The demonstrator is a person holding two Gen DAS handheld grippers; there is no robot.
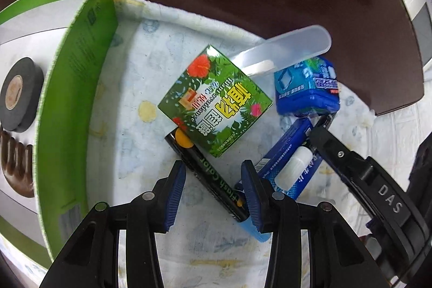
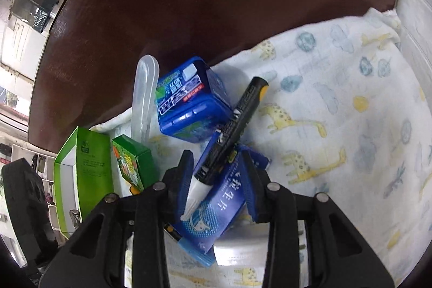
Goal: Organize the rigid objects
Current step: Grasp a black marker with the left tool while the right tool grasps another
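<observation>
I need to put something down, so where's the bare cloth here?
Free: the patterned cloth right of the black marker, and the strip between the green tray and green box. Crowded: around the blue container.

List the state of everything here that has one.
Green carton, open, tape roll inside.
Floral box, closed, lying flat.
Clear toothbrush case, lying flat.
Blue gum tub, lid shut.
Flash Color marker, lying between the left tongs, ungripped.
Second marker, resting across the blue tablet box.
Left tongs, open.
Right tongs, astride that box; grip unclear.
</observation>
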